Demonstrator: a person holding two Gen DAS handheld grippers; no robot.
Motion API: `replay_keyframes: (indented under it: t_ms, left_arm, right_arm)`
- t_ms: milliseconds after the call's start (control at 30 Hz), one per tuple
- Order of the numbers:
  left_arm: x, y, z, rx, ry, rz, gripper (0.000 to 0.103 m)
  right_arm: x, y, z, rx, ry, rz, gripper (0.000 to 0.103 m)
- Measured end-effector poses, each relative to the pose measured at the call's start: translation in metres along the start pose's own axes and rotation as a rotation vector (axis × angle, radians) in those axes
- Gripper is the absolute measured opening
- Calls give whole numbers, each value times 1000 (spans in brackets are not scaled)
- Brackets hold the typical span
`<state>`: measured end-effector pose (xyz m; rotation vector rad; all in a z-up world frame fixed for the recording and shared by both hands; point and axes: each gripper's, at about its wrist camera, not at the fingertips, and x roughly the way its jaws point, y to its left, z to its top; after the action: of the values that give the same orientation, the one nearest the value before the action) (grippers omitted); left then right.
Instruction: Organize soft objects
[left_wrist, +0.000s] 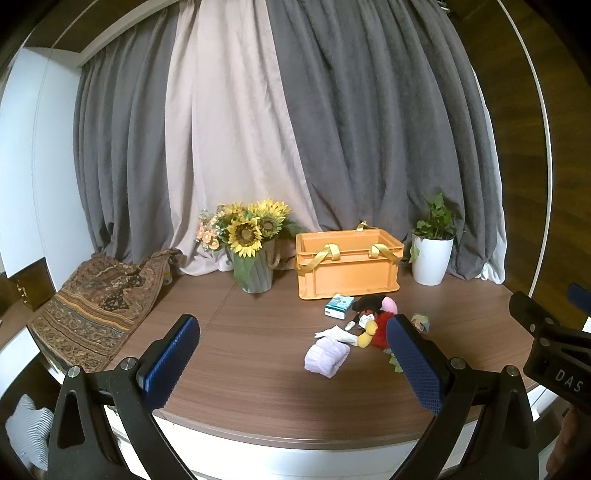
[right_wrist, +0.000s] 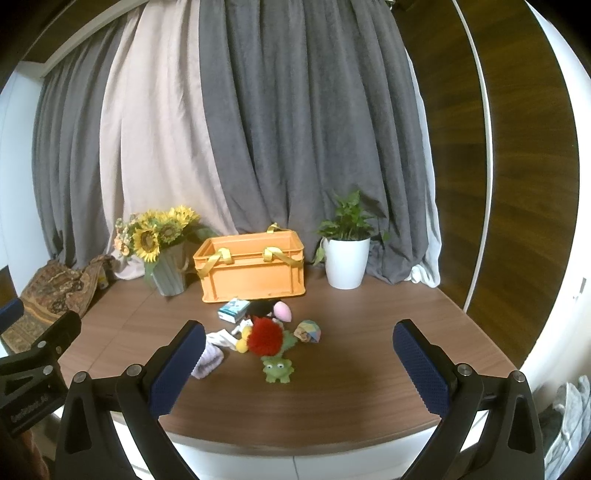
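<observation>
An orange crate (left_wrist: 347, 266) (right_wrist: 255, 271) with yellow ribbon handles stands at the back of the wooden table. In front of it lies a pile of soft things: a rolled lilac cloth (left_wrist: 327, 357) (right_wrist: 207, 363), a white cloth (left_wrist: 338, 334), a plush doll with a red fuzzy part (right_wrist: 264, 338) (left_wrist: 376, 326), a green frog toy (right_wrist: 277, 369), a patchwork ball (right_wrist: 308, 332), a pink egg-shaped thing (right_wrist: 283, 311) and a small blue-white box (left_wrist: 338, 305) (right_wrist: 233, 309). My left gripper (left_wrist: 293, 354) and my right gripper (right_wrist: 299, 358) are both open, empty, hovering near the table's front edge.
A sunflower bouquet in a grey vase (left_wrist: 255, 243) (right_wrist: 168, 254) stands left of the crate. A white potted plant (left_wrist: 432, 254) (right_wrist: 347, 258) stands right of it. A patterned cloth (left_wrist: 99, 306) hangs over the table's left end. Grey and beige curtains hang behind.
</observation>
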<state>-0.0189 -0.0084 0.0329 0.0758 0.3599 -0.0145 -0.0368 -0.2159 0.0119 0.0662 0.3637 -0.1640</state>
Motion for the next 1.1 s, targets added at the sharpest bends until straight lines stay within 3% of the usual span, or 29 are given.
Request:
replay_keyframes:
  t_ms: [1100]
  left_arm:
    - [-2,-3,-7,-8,-7,-7,103]
  right_arm:
    - [-5,9,3,-7,1,-2,103]
